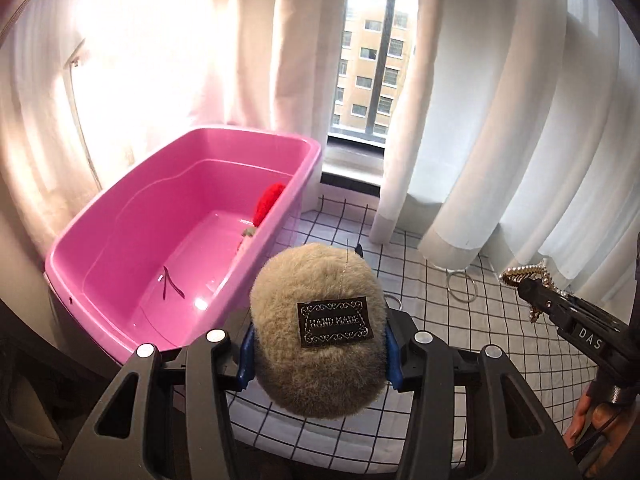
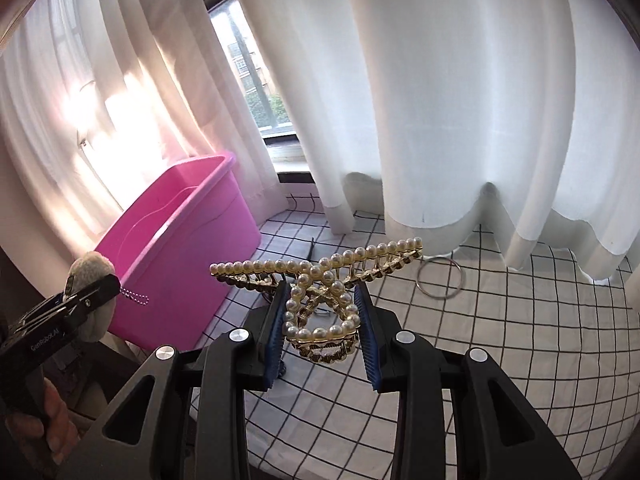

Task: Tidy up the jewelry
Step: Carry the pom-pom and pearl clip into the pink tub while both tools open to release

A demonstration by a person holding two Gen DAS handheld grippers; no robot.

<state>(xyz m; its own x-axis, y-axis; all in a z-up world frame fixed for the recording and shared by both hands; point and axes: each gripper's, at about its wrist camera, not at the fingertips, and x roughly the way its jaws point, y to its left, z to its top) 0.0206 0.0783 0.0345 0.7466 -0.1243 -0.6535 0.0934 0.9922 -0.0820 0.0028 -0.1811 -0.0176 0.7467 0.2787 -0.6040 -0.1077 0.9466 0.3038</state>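
A soft, light beige fur pompom point(image 1: 318, 328) is pinched by the left gripper point(image 1: 318, 356), squashing easily. A stiff, fragile pearl-studded gold claw clip point(image 2: 320, 300) is clamped at its looped handles by the right gripper point(image 2: 322, 312); the pink plastic tub point(image 1: 176, 232) is seen left of both.

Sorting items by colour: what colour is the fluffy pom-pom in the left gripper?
Beige-tan, with a black tag; the pom-pom shows best in the left wrist view.

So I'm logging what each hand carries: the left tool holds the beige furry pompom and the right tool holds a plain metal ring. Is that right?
Only partly. The left tool does hold the beige furry pompom, but the right tool is clamped on a pearl hair claw, as the right wrist view shows. The metal ring lies on the checked cloth.
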